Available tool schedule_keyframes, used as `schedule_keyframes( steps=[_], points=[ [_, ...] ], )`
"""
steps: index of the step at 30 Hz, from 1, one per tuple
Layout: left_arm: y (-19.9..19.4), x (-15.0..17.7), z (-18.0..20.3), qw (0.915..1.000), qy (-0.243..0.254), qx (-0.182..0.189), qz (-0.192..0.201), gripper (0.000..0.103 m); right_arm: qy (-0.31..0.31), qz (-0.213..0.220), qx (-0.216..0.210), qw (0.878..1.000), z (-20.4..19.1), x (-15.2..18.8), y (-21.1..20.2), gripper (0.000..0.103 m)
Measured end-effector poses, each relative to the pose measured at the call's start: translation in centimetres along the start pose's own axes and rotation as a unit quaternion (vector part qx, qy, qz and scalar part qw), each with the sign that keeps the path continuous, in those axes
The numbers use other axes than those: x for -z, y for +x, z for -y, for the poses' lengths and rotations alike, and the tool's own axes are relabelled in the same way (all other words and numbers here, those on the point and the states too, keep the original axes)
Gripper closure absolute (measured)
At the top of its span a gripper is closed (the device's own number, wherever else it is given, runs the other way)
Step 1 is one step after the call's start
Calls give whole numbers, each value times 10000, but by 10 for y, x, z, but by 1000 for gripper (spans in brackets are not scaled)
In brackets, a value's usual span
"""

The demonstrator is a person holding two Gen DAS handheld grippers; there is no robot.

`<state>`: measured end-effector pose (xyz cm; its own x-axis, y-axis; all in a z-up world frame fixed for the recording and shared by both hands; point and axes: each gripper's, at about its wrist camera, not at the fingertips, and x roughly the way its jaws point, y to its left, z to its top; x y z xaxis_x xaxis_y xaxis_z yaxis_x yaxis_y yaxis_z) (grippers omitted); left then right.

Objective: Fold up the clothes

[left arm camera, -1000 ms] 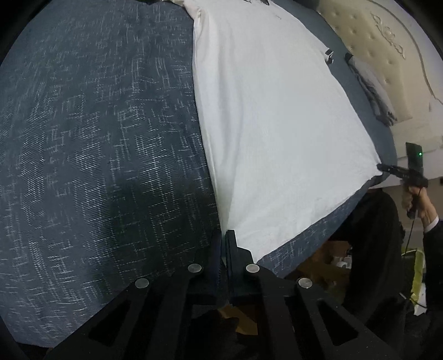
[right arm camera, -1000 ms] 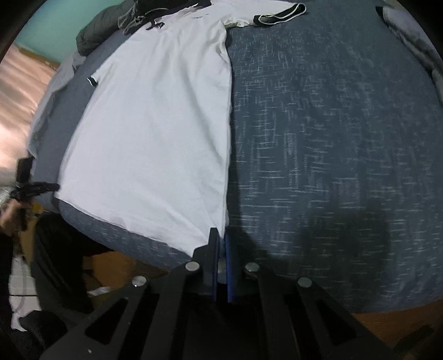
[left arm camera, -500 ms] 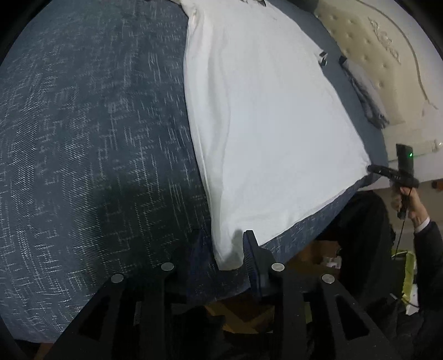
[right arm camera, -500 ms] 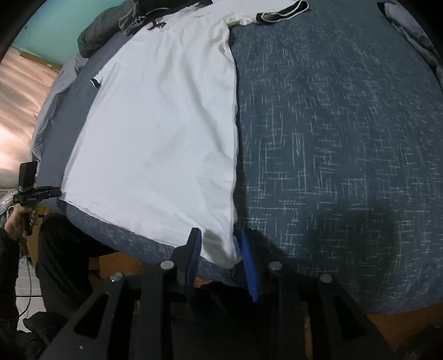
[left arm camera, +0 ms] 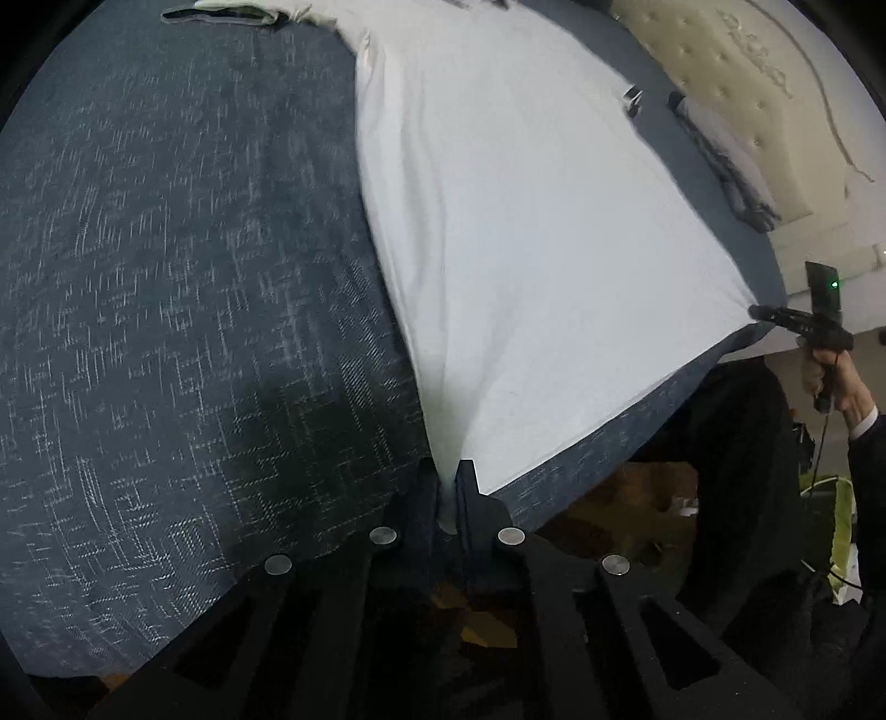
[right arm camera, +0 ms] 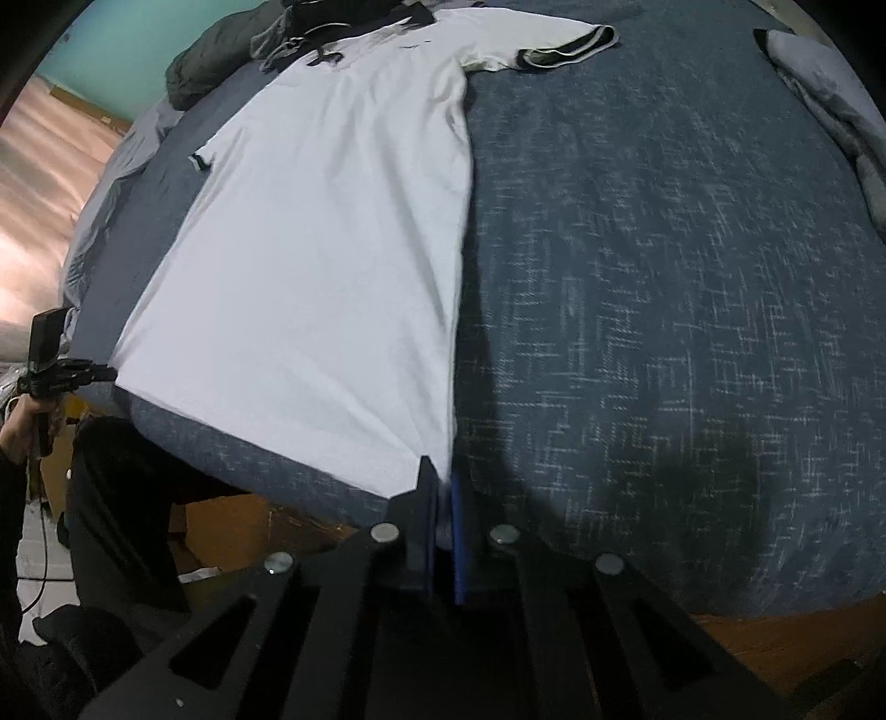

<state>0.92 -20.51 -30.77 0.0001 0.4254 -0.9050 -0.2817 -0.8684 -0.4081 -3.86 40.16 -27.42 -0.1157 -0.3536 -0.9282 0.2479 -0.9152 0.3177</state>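
A white short-sleeved cotton shirt with dark-trimmed sleeve cuffs [right arm camera: 332,221] lies spread flat, its hem at the near edge, both hem corners pinched and pulled taut.

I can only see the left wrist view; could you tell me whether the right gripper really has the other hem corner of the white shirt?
Observer: Yes. In the right wrist view the right gripper has just been closing, and the corner of the white shirt is pinched between its blue pads.
Operator: Thank you. Is anything lying past the shirt's far end?
Observer: A heap of dark clothes lies there, in front of a teal wall.
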Motion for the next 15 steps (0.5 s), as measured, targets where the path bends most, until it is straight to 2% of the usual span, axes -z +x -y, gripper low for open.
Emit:
schedule_keyframes(
  steps=[5,9,10,12,15],
  points=[
    [20,3,-8,9997,-204,-5,-127,97,115,-139,99,9998,3,4,24,99],
    [21,0,-14,9991,-391,131,-57,97,138,44,-235,9996,5,1,19,97],
    [19,-1,-16,9989,-435,163,-16,96,171,80,-272,9995,6,0,16,96],
    [12,-5,-19,9986,-493,185,45,95,249,156,-350,9990,11,-3,9,82],
    [-2,-13,-24,9981,-566,156,169,94,281,339,-454,9980,16,-11,-5,78]
  ],
)
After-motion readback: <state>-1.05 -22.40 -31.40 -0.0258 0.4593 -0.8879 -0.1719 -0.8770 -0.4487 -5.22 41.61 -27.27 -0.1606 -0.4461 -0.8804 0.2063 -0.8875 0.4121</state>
